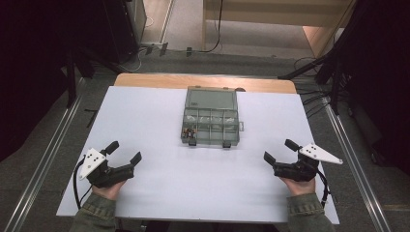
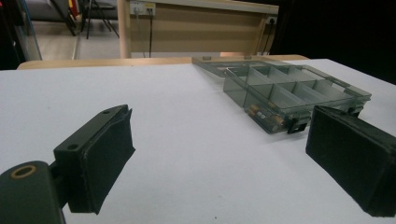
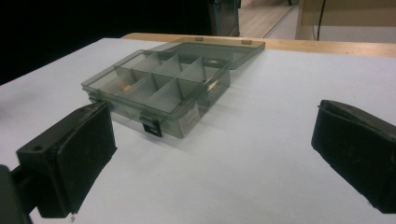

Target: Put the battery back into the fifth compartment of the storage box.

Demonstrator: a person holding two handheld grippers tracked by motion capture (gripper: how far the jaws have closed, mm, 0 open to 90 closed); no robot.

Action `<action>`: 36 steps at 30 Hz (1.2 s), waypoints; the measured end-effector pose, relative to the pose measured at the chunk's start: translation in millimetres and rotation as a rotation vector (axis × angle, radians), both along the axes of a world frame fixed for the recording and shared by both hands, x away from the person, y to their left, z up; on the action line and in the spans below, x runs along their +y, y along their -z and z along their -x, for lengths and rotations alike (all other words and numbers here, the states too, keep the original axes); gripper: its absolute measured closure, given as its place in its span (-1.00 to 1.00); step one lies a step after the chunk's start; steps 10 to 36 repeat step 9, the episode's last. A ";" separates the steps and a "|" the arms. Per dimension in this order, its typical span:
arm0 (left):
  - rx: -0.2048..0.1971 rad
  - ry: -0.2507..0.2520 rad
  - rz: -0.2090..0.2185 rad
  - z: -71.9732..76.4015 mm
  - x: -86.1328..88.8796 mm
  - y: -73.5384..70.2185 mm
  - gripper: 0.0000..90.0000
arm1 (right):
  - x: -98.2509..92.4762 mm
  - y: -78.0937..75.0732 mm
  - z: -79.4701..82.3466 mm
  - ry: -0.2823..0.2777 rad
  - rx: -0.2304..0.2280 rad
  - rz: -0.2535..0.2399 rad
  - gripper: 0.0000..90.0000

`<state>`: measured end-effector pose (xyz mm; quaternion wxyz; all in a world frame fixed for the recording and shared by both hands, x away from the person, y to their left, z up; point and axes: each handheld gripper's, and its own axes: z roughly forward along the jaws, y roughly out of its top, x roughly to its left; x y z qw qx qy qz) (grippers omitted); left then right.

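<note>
Two hand-held grippers, left (image 1: 124, 152) and right (image 1: 277, 151), jaws apart, flank the organizer box (image 1: 211, 123): 1 o'clock from left, 11 o'clock from right, equally near.

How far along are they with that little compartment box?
Barely started, it seems. The compartment box already lies open, lid folded back, with a few batteries in one corner cell. Nothing is in hand: the left claw and right claw rest open, apart from it. Any handling of the box is left.

One organizer box (image 1: 211, 120) (lid open); two grippers; batteries inside, perhaps three.
</note>
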<state>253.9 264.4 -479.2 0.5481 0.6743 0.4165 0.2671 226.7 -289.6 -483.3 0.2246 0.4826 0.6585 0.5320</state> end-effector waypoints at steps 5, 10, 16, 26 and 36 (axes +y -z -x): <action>0.000 0.002 0.004 0.2 0.3 -0.2 -0.83 | -5.4 8.5 10.0 0.039 -0.025 0.018 -0.99; 0.001 0.002 0.005 0.3 0.1 -0.4 -0.83 | -5.2 8.9 13.1 0.056 -0.041 0.016 -0.99; 0.001 0.002 0.005 0.3 0.1 -0.4 -0.83 | -5.2 8.9 13.1 0.056 -0.041 0.016 -0.99; 0.001 0.002 0.005 0.3 0.1 -0.4 -0.83 | -5.2 8.9 13.1 0.056 -0.041 0.016 -0.99; 0.001 0.002 0.005 0.3 0.1 -0.4 -0.83 | -5.2 8.9 13.1 0.056 -0.041 0.016 -0.99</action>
